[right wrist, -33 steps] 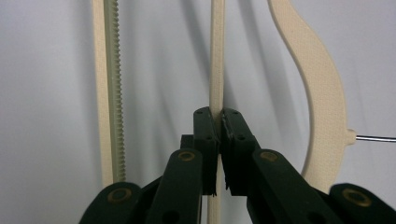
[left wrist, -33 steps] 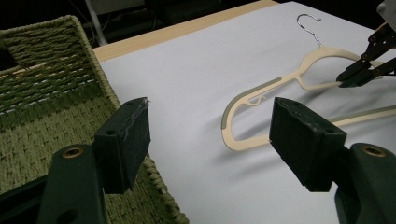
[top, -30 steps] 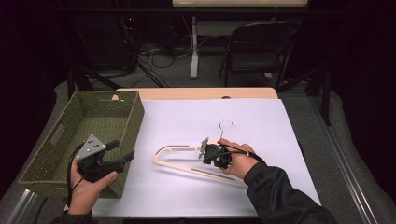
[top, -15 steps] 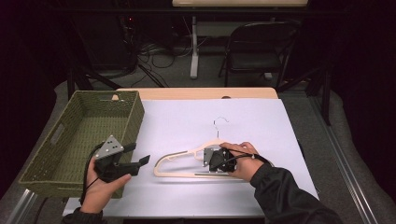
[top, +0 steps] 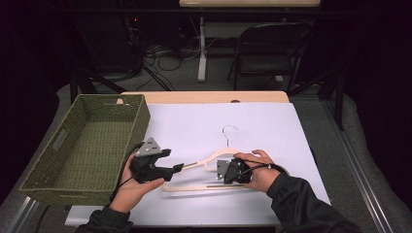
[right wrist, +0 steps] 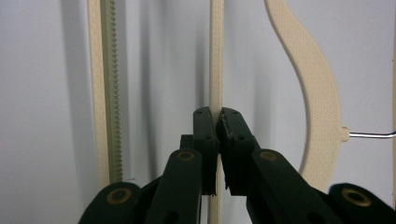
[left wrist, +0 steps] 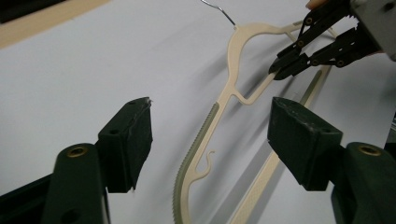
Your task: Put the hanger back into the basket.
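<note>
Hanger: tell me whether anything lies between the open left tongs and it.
Nothing visible does. The left tongs are open with the hanger lying on bare white table cover just ahead. The right tongs already pinch a thin bar farther along.

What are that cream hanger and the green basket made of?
The hanger looks like matte moulded plastic: fine surface texture, ribbed grey-green grip strips, and a thin, shiny, probably steel wire hook. The basket looks woven, perhaps seagrass or paper cord: rough and dull.
</note>
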Demonstrator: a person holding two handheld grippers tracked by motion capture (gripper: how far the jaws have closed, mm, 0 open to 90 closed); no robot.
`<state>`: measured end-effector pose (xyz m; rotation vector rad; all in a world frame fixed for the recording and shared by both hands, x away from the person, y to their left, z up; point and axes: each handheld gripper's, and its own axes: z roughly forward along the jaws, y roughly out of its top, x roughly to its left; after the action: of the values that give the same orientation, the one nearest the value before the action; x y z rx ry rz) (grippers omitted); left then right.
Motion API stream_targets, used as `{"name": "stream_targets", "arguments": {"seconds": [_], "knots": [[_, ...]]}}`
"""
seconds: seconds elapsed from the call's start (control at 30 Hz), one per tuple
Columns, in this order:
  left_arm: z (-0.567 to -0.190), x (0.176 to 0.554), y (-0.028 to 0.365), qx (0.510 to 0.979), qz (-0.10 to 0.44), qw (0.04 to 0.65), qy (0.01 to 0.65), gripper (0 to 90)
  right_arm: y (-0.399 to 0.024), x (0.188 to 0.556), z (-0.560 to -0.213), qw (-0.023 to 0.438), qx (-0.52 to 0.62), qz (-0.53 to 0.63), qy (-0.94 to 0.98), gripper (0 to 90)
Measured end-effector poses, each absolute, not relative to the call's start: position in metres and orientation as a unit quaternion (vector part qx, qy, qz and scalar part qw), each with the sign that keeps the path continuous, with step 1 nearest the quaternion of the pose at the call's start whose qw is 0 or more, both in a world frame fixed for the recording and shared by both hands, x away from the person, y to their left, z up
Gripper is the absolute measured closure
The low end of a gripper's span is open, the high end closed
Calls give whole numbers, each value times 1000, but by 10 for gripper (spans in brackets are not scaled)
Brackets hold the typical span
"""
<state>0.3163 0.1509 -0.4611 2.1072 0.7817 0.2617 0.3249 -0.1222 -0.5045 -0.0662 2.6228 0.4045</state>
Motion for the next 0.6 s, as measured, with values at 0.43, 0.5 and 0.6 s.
{"name": "stream_targets", "arguments": {"seconds": [0.43, 0.5, 0.6], "knots": [[-481, 358, 114, 862, 51, 402, 304, 343, -128, 319, -501, 248, -32, 144, 958, 855], [-483, 360, 111, 867, 38, 401, 294, 357, -127, 319, -501, 252, -38, 144, 956, 855], [-486, 363, 106, 874, 23, 396, 281, 388, -126, 318, -501, 258, -40, 137, 956, 855]]}}
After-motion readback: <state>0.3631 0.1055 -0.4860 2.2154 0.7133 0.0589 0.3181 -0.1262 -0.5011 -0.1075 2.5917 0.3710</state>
